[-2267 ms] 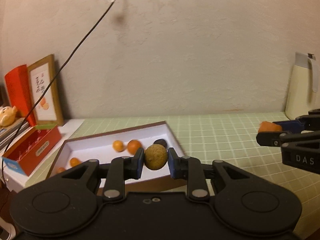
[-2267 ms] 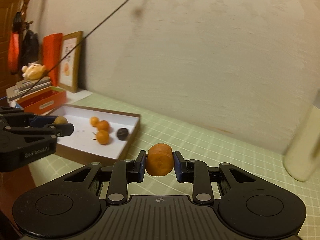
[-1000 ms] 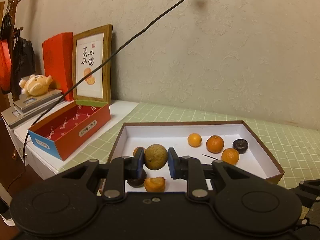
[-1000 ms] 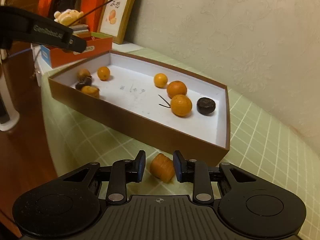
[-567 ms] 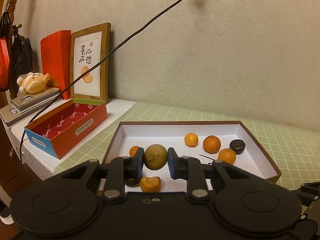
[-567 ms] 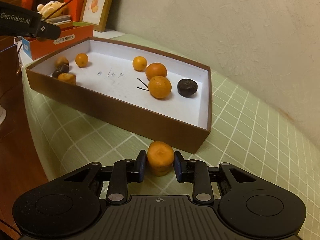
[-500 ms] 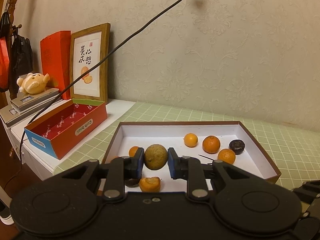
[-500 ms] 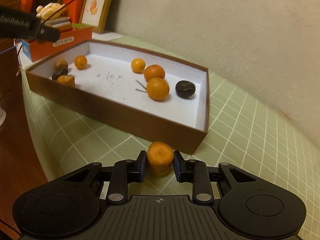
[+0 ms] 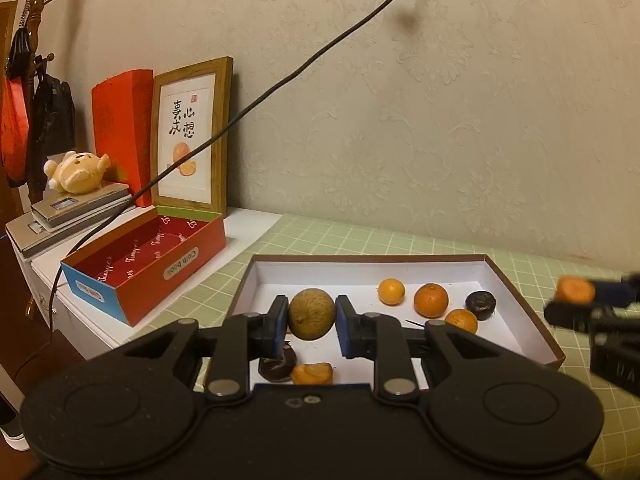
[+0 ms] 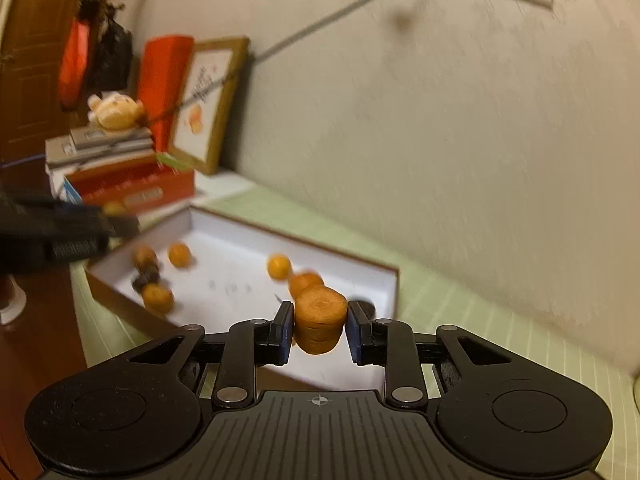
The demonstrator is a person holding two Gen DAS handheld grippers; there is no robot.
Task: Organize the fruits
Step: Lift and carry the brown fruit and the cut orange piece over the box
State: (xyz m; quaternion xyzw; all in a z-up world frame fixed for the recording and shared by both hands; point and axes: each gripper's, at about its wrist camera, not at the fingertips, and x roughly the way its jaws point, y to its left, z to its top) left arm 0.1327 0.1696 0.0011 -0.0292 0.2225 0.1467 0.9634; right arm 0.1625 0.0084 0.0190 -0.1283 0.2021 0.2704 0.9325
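Left gripper (image 9: 312, 326) fingers clamped on brownish-green fruit (image 9: 311, 313); right gripper (image 10: 319, 326) fingers clamped on orange fruit (image 10: 320, 318). Red box (image 9: 160, 262) label unreadable; framed print (image 9: 191, 136) shows Chinese characters.

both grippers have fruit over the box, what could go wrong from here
The right gripper pinches the orange fruit low, so it might slip out. Dropped from height, the greenish fruit in the left gripper could knock fruits already in the box.

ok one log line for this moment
left hand-held gripper: shut on brownish fruit | right hand-held gripper: shut on orange piece
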